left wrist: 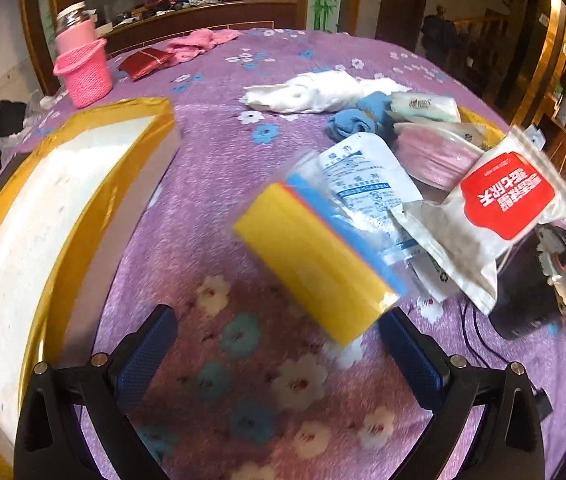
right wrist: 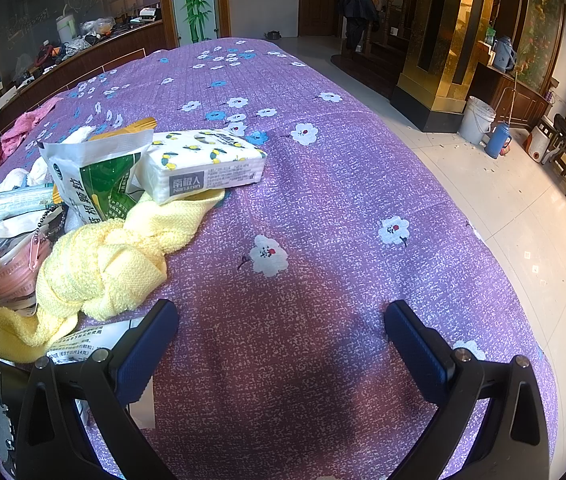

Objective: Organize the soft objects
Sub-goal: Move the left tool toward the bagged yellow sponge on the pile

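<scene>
In the left wrist view a bagged yellow and blue sponge [left wrist: 315,256] lies on the purple floral cloth just ahead of my open, empty left gripper [left wrist: 279,344]. Behind it lie a white printed pouch [left wrist: 367,180], a red-label bag [left wrist: 499,208], pink masks [left wrist: 439,156], a blue cloth [left wrist: 359,120] and a white cloth [left wrist: 315,92]. In the right wrist view my right gripper [right wrist: 281,336] is open and empty over bare cloth. A yellow towel [right wrist: 103,264], a tissue pack [right wrist: 203,164] and a green-white bag [right wrist: 99,180] lie to its left.
A white box with yellow taped edges [left wrist: 43,216] stands at the left. A pink basket [left wrist: 83,68] with a bottle, a red pouch [left wrist: 143,62] and a pink cloth [left wrist: 199,42] lie at the far side. The table's edge [right wrist: 483,240] drops to a tiled floor on the right.
</scene>
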`<state>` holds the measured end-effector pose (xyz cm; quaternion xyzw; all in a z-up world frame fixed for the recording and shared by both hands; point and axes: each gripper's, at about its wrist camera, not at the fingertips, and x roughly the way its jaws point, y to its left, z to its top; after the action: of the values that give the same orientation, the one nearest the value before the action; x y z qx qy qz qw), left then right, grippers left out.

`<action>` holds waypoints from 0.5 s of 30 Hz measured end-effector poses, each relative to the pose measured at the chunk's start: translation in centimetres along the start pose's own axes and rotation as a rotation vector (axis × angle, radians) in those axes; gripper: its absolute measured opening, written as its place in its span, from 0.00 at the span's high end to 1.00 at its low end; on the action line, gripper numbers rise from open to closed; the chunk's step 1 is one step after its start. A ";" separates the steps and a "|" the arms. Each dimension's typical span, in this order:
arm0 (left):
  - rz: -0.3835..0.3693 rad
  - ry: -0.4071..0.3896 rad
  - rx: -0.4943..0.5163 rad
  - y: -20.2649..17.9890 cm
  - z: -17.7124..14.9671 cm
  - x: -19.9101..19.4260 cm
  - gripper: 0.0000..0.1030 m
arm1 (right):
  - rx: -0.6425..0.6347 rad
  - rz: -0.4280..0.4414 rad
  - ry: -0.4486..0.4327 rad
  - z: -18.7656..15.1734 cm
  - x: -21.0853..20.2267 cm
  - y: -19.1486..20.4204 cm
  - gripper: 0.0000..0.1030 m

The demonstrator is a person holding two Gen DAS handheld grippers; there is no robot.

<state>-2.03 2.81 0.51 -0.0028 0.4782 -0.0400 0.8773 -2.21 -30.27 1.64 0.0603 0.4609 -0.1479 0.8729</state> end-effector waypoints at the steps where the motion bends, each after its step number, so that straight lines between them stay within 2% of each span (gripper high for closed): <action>1: 0.004 0.000 0.000 0.0 0.0 0.0 0.00 | 0.000 0.000 0.000 0.0 0.0 0.0 0.00; 3: 0.037 0.004 0.022 -0.6 -0.1 0.3 0.00 | 0.000 0.000 -0.001 0.0 0.0 0.0 0.00; 9: 0.053 0.005 -0.014 -0.8 -0.1 0.4 0.00 | 0.000 -0.001 0.000 0.1 0.1 0.1 0.00; 15: 0.039 0.005 -0.009 -0.7 -0.2 0.4 0.00 | 0.003 -0.006 0.000 0.1 0.3 0.2 0.00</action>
<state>-2.02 2.12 0.16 0.0024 0.4804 -0.0207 0.8768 -1.90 -30.14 1.44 0.0604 0.4608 -0.1512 0.8724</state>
